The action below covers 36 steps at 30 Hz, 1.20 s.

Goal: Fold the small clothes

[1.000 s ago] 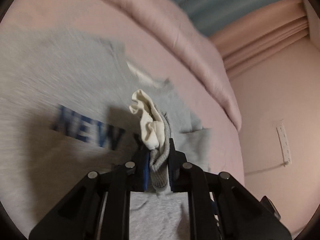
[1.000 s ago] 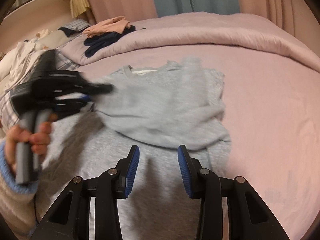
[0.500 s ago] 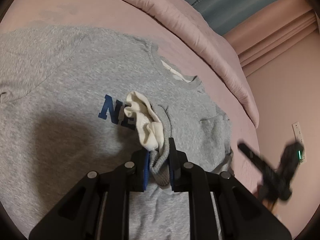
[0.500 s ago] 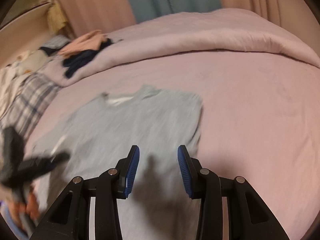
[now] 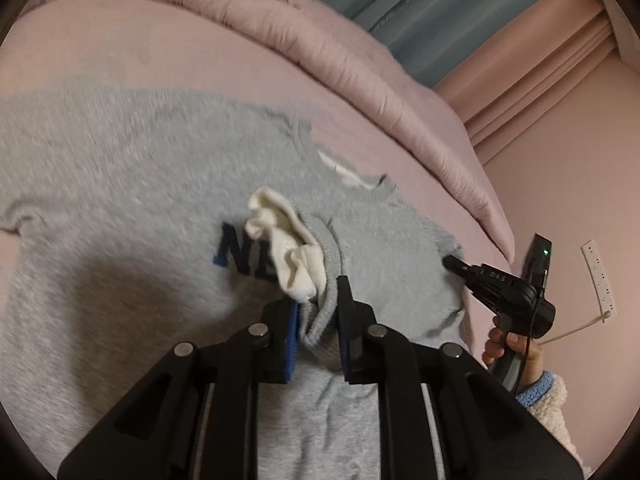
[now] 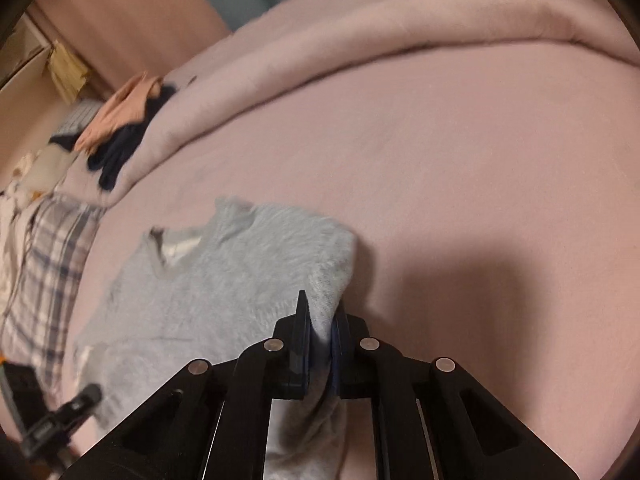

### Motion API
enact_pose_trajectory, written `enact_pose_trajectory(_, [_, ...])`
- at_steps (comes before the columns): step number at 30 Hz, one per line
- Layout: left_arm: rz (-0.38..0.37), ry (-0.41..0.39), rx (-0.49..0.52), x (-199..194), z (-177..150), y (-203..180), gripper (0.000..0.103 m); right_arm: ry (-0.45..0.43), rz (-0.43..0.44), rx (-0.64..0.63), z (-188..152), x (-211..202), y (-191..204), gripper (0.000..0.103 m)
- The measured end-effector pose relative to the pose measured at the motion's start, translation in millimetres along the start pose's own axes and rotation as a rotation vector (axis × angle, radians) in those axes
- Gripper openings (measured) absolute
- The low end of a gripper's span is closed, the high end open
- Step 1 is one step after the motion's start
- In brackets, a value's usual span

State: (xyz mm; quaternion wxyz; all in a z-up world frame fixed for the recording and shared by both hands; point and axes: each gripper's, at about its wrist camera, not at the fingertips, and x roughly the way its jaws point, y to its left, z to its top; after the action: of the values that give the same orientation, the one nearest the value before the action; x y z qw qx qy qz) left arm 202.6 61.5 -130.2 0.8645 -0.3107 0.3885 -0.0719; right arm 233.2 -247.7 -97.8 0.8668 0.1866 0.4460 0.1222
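- Left tongs (image 5: 318,320) are clamped on a bunched hem (image 5: 320,312) of the grey sweatshirt (image 5: 120,208), which is spread across the frame's middle on the pink bed (image 5: 200,52).
- Right tongs (image 6: 320,344) pinch the sweatshirt's edge at lower centre.

Pink bedroom, dim warm light

A bed (image 6: 460,152) with a rolled pink duvet (image 5: 360,60); teal curtain (image 5: 440,12), pink wall (image 5: 560,184) with a socket strip (image 5: 598,276).
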Motion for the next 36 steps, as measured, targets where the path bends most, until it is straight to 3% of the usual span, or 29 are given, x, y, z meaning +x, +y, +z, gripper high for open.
enact_pose_trajectory(3, [0.033,0.027,-0.002,9,-5,5,0.016,-0.026,-0.026,0.027,0,-5,-2,0.008])
enact_pose_trajectory(6, [0.107,0.074,0.013,27,-10,12,0.022,0.031,-0.208,-0.094,-9,15,16,0.011])
enact_pose_trajectory(7, [0.138,0.073,0.007,29,-9,15,0.030,0.034,-0.210,-0.087,-9,16,15,0.012])
enact_pose_trajectory(9, [0.132,0.061,-0.037,22,-4,24,0.031,0.036,-0.198,-0.022,-9,9,9,0.023])
enact_pose_trajectory(11, [0.157,0.041,-0.060,11,0,31,0.037,0.003,-0.214,-0.019,-12,-7,13,0.025])
enact_pose_trajectory(13, [0.159,0.015,-0.091,-5,2,40,0.049,-0.048,-0.231,-0.078,-20,-28,22,0.025])
enact_pose_trajectory(15, [0.143,0.011,-0.126,-17,1,49,0.049,-0.082,-0.172,-0.154,-40,-52,37,0.025])
enact_pose_trajectory(18, [0.132,0.015,-0.171,-36,-5,58,0.051,-0.053,-0.097,-0.259,-69,-59,53,0.025])
enact_pose_trajectory(22, [0.140,0.013,-0.214,-69,-19,68,0.056,0.112,-0.203,-0.432,-108,-27,63,0.025])
enact_pose_trajectory(24, [0.147,0.007,-0.236,-85,-24,75,0.058,0.097,-0.232,-0.477,-116,-24,63,0.026])
enact_pose_trajectory(27, [0.162,-0.033,-0.266,-118,-30,87,0.065,0.098,-0.272,-0.430,-114,-38,73,0.026])
enact_pose_trajectory(29, [0.179,-0.052,-0.284,-140,-36,95,0.070,0.051,-0.230,-0.418,-122,-60,86,0.029])
enact_pose_trajectory(32, [0.242,-0.044,-0.301,-160,-44,106,0.072,0.013,-0.157,-0.416,-144,-89,100,0.044])
enact_pose_trajectory(36, [0.241,-0.040,-0.341,-176,-55,119,0.073,0.016,-0.045,-0.413,-180,-104,119,0.047])
